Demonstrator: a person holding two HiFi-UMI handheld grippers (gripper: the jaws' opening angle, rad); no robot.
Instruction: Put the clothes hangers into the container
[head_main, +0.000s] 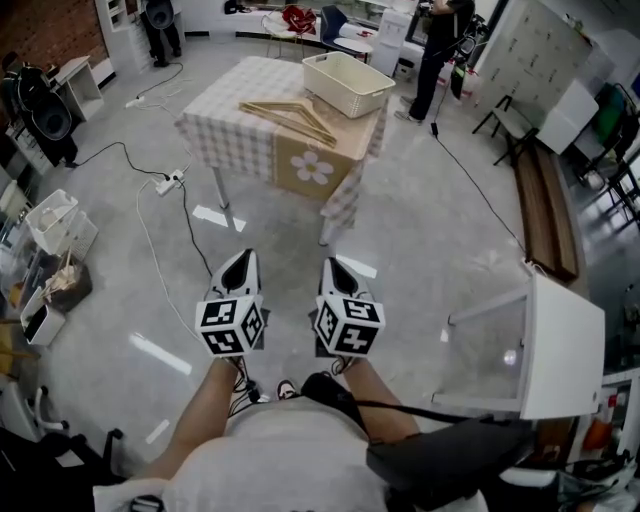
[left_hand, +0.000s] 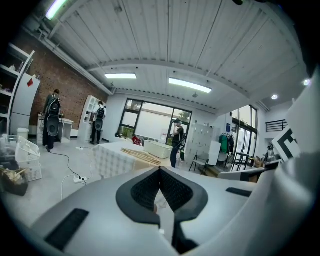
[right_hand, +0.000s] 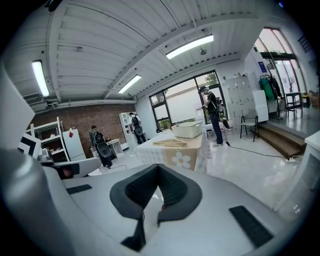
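Observation:
Pale wooden clothes hangers (head_main: 292, 116) lie in a stack on a table (head_main: 240, 95) with a checked cloth, well ahead of me. Beside them at the table's far right stands a cream slatted container (head_main: 347, 83). Both grippers hang side by side over the floor, far short of the table. My left gripper (head_main: 240, 262) is shut and holds nothing. My right gripper (head_main: 334, 266) is shut and empty too. In the left gripper view the hangers (left_hand: 140, 155) and container (left_hand: 157, 149) show small beyond the closed jaws; the right gripper view shows the hangers (right_hand: 170, 143) and container (right_hand: 189, 130) likewise.
A white table (head_main: 540, 345) stands at my right. Cables and a power strip (head_main: 168, 182) cross the floor left of the checked table. White baskets (head_main: 55, 222) sit at the left wall. A wooden bench (head_main: 545, 205) runs at right. A person (head_main: 438, 50) stands beyond the table.

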